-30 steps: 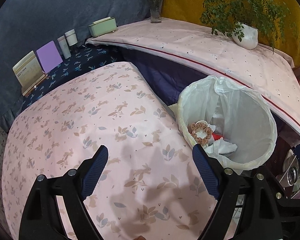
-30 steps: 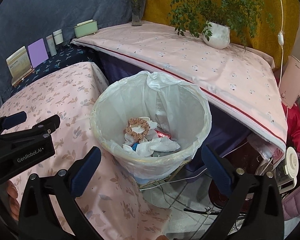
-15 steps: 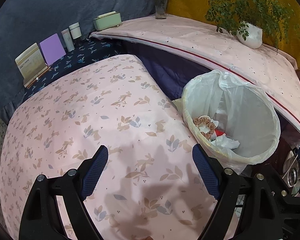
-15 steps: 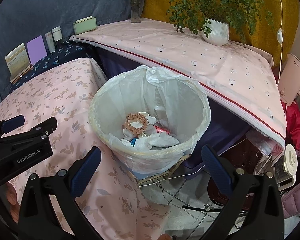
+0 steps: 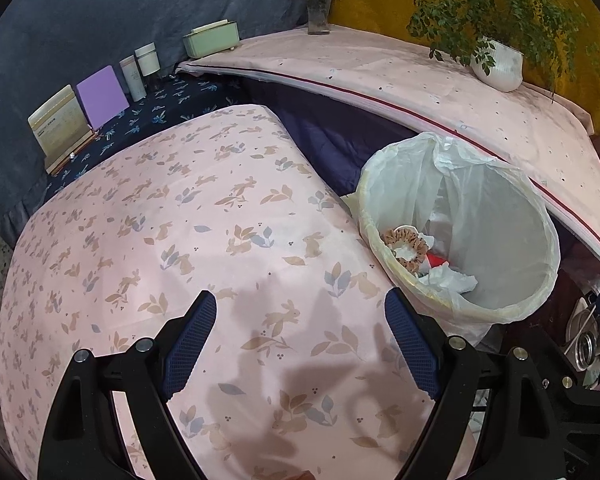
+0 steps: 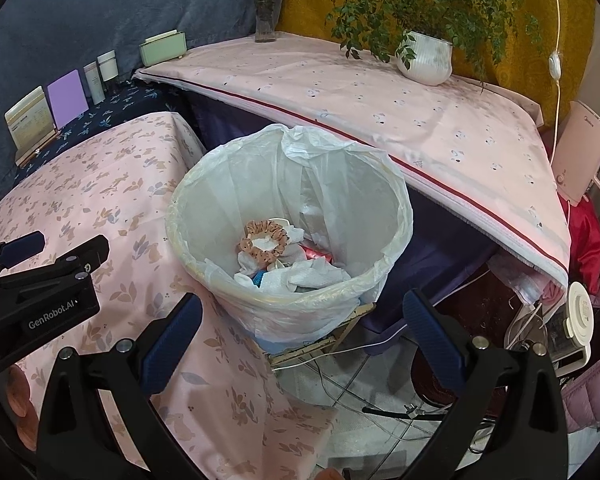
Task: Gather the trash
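Both grippers, left gripper (image 5: pixel 300 344) and right gripper (image 6: pixel 300 340), hang wide and empty (2 idle tools); the white-lined plastic bin (image 6: pixel 396 200) holds crumpled tissues (image 6: pixel 312 276), so collecting looks finished, next scanning the pink floral bedcover (image 5: pixel 160 220).

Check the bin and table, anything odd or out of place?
A peach scrunchie lies on the crumpled tissues in the lined bin; it looks reusable rather than trash. Nothing spilled; both grippers are open and empty.

"GenRobot.AI" is printed in white on the black body of the left gripper (image 6: pixel 20 246), seen at the left edge of the right wrist view. Print on the cream card (image 6: pixel 30 120) is too small to read.
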Action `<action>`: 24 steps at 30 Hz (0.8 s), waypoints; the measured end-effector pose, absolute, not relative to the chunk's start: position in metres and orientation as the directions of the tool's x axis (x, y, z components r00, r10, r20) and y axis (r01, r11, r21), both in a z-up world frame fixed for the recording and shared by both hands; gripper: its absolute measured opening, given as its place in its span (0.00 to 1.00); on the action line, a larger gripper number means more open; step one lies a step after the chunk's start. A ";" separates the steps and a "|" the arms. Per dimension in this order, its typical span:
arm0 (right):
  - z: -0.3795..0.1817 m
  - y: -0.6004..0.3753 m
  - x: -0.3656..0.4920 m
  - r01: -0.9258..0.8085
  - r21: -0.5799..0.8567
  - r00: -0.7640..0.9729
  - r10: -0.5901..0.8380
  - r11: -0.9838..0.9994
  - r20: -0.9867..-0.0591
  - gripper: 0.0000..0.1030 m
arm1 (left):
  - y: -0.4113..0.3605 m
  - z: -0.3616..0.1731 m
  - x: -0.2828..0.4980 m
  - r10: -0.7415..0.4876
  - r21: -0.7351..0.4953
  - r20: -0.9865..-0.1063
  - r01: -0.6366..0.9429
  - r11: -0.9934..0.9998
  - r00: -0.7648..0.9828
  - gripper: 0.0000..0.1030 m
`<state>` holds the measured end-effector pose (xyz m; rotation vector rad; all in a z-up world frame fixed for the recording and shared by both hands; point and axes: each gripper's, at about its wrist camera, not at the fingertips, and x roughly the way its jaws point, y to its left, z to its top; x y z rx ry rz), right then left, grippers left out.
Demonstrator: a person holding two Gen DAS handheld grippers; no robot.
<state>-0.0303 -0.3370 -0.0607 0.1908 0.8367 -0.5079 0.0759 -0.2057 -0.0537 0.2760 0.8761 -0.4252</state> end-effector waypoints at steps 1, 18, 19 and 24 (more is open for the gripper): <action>-0.061 -0.338 -0.030 0.502 -0.035 0.559 -0.355 0.864 -0.750 0.93 | -0.206 -0.054 0.076 -0.247 0.060 -0.788 0.469 0.881 0.564 0.80; -0.064 -0.338 -0.031 0.502 -0.036 0.553 -0.353 0.864 -0.754 0.93 | -0.209 -0.056 0.071 -0.247 0.065 -0.786 0.472 0.879 0.567 0.80; -0.064 -0.338 -0.031 0.502 -0.035 0.554 -0.353 0.864 -0.754 0.93 | -0.209 -0.056 0.071 -0.245 0.068 -0.783 0.471 0.880 0.571 0.80; -0.065 -0.337 -0.031 0.501 -0.036 0.555 -0.353 0.864 -0.753 0.93 | -0.209 -0.055 0.070 -0.247 0.063 -0.781 0.466 0.883 0.574 0.80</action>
